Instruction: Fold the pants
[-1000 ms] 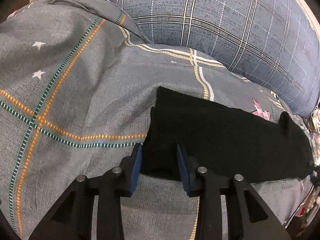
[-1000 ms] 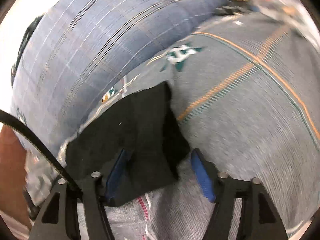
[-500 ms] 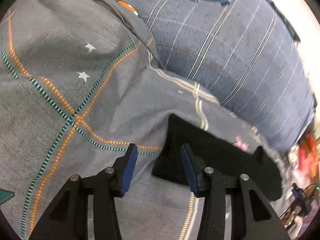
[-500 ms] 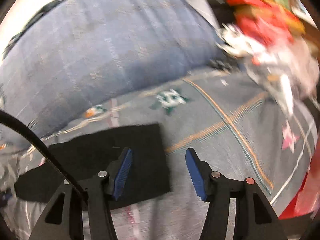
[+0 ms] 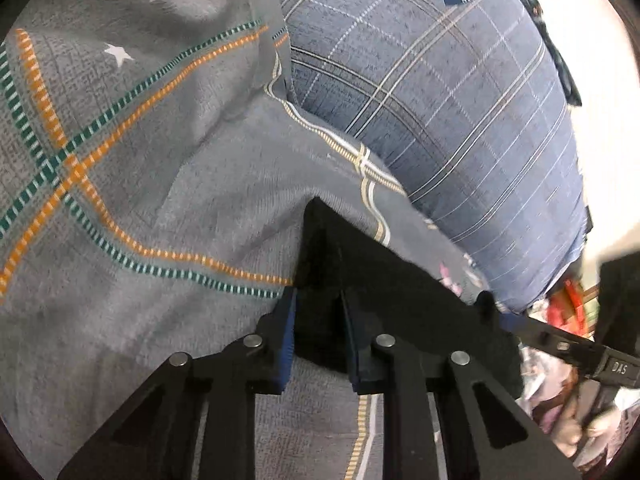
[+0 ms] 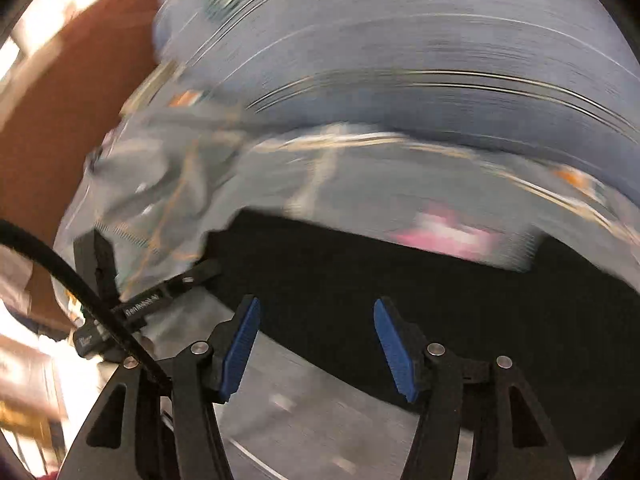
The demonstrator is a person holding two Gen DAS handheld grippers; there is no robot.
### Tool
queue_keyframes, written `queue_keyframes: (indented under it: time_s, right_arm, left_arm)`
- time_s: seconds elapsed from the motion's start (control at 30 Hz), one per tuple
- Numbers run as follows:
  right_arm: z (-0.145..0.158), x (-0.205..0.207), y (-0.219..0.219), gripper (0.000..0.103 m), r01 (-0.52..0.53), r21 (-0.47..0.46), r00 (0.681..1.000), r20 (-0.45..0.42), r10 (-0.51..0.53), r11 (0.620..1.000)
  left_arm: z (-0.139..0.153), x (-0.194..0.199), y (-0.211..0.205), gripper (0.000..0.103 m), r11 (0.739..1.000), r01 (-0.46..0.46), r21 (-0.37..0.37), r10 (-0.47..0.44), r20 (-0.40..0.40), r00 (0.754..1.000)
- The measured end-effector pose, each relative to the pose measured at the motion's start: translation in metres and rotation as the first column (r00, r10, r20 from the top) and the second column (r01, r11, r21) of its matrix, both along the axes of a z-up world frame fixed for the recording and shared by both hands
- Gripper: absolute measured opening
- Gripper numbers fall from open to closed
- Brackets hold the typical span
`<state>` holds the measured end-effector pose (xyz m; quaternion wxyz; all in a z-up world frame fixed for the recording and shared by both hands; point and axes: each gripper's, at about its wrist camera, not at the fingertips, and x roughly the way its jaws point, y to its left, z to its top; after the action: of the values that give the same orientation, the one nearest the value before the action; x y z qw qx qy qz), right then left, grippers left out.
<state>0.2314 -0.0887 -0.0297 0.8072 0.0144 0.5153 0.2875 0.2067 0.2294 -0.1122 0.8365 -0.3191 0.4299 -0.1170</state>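
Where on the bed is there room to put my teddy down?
Left of the black pants, the grey sheet lies bare up to the blue plaid pillow. By the left gripper and beyond the pants' far end it's crowded.

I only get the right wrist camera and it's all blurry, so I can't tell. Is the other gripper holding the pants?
Observer: It looks so. In the left wrist view, the left gripper has its pads close together, with a corner of the black pants between them.
Operator: Are the pants folded there?
Observer: Probably. That corner shows a thick edge, like stacked layers.
Operator: What's next to that corner?
Observer: Grey bedsheet, with green and orange stripes crossing on it and small white stars farther up.
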Motion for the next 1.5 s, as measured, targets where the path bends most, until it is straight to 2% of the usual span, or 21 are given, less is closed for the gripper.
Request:
queue_keyframes:
  time_s: [0.13, 0.2, 0.37, 0.4, 0.43, 0.47, 0.57, 0.63, 0.7, 0.73, 0.8, 0.87, 0.97, 1.0, 1.07, 1.13, 1.17, 1.23, 1.27, 1.37, 1.5]
  right_arm:
    - [-0.017, 0.02, 0.096, 0.064, -0.131, -0.101, 0.991, -0.03, 0.129, 0.986]
    - [-0.028, 0.029, 0.141, 0.064, -0.183, -0.188, 0.983, -0.052, 0.176, 0.965]
    - [-0.059, 0.044, 0.197, 0.062, -0.255, -0.359, 0.967, -0.106, 0.233, 0.898]
    - [-0.068, 0.045, 0.203, 0.034, -0.26, -0.416, 0.966, -0.115, 0.233, 0.871]
    - [-0.072, 0.045, 0.207, 0.019, -0.262, -0.462, 0.965, -0.114, 0.236, 0.847]
    - [-0.072, 0.043, 0.208, 0.016, -0.26, -0.467, 0.966, -0.111, 0.235, 0.845]
    - [-0.048, 0.035, 0.206, 0.01, -0.185, -0.447, 0.978, 0.002, 0.207, 0.875]
    - [-0.028, 0.032, 0.198, 0.011, -0.107, -0.383, 0.985, 0.084, 0.151, 0.917]
    - [-0.02, 0.036, 0.19, 0.014, -0.051, -0.327, 0.99, 0.109, 0.092, 0.943]
    - [-0.023, 0.041, 0.19, 0.017, -0.026, -0.333, 0.992, 0.111, 0.067, 0.943]
    - [-0.029, 0.051, 0.186, 0.038, -0.011, -0.355, 0.995, 0.087, 0.045, 0.935]
    - [-0.034, 0.06, 0.191, 0.048, -0.024, -0.343, 0.998, 0.048, 0.043, 0.939]
    - [-0.044, 0.06, 0.202, 0.054, -0.086, -0.372, 0.996, 0.003, 0.094, 0.924]
    - [-0.05, 0.061, 0.208, 0.058, -0.105, -0.41, 0.994, -0.007, 0.112, 0.906]
    - [-0.06, 0.062, 0.214, 0.058, -0.112, -0.47, 0.993, -0.017, 0.118, 0.875]
    - [-0.075, 0.065, 0.22, 0.058, -0.117, -0.534, 0.993, -0.035, 0.116, 0.837]
    - [-0.082, 0.066, 0.221, 0.052, -0.121, -0.553, 0.992, -0.046, 0.114, 0.825]
    - [-0.087, 0.063, 0.223, 0.039, -0.125, -0.558, 0.991, -0.035, 0.127, 0.82]
    - [-0.084, 0.059, 0.225, 0.015, -0.14, -0.55, 0.989, -0.034, 0.145, 0.823]
    - [-0.066, 0.048, 0.223, 0.013, -0.128, -0.537, 0.986, 0.021, 0.165, 0.834]
    - [-0.036, 0.038, 0.202, 0.012, -0.104, -0.455, 0.987, 0.065, 0.15, 0.884]
  left_arm:
    - [-0.007, 0.0, 0.005, 0.02, 0.998, -0.007, -0.06, 0.005, -0.033, 0.999]
    - [-0.011, 0.0, 0.008, 0.021, 0.997, -0.015, -0.081, 0.011, -0.049, 0.999]
    - [-0.016, -0.001, 0.012, 0.021, 0.994, -0.021, -0.11, 0.013, -0.074, 0.997]
    - [-0.016, -0.002, 0.012, 0.021, 0.994, -0.018, -0.11, 0.01, -0.074, 0.997]
    - [-0.015, -0.002, 0.011, 0.021, 0.994, -0.016, -0.109, 0.008, -0.075, 0.997]
    - [-0.014, -0.003, 0.011, 0.021, 0.994, -0.018, -0.107, 0.011, -0.072, 0.997]
    - [-0.014, -0.002, 0.013, 0.021, 0.992, -0.021, -0.128, 0.012, -0.068, 0.998]
    - [-0.016, -0.002, 0.015, 0.021, 0.991, -0.026, -0.134, 0.016, -0.078, 0.997]
    - [-0.018, -0.002, 0.016, 0.021, 0.989, -0.029, -0.143, 0.017, -0.087, 0.996]
    - [-0.019, -0.001, 0.016, 0.021, 0.988, -0.032, -0.148, 0.019, -0.087, 0.996]
    - [-0.019, -0.002, 0.017, 0.022, 0.988, -0.035, -0.152, 0.023, -0.084, 0.996]
    - [-0.021, -0.002, 0.018, 0.029, 0.985, -0.039, -0.17, 0.026, -0.08, 0.996]
    - [-0.022, -0.002, 0.017, 0.041, 0.976, -0.043, -0.212, 0.031, -0.062, 0.998]
    - [-0.021, 0.0, 0.015, 0.041, 0.978, -0.044, -0.204, 0.032, -0.06, 0.998]
    - [-0.018, -0.001, 0.01, 0.039, 0.986, -0.041, -0.163, 0.033, -0.049, 0.998]
    - [-0.014, -0.001, 0.003, 0.031, 0.994, -0.032, -0.107, 0.028, -0.04, 0.999]
    - [-0.014, 0.0, -0.002, 0.014, 0.996, -0.014, -0.085, 0.01, -0.041, 0.999]
    - [-0.014, 0.0, -0.004, 0.014, 0.995, -0.014, -0.102, 0.01, -0.037, 0.999]
    - [-0.011, -0.001, -0.004, 0.013, 0.992, -0.011, -0.124, 0.008, -0.024, 1.0]
    - [0.0, -0.009, -0.002, 0.013, 0.983, 0.001, -0.182, 0.002, 0.015, 1.0]
    - [0.022, -0.02, -0.009, 0.013, 0.975, 0.032, -0.22, -0.013, 0.084, 0.996]
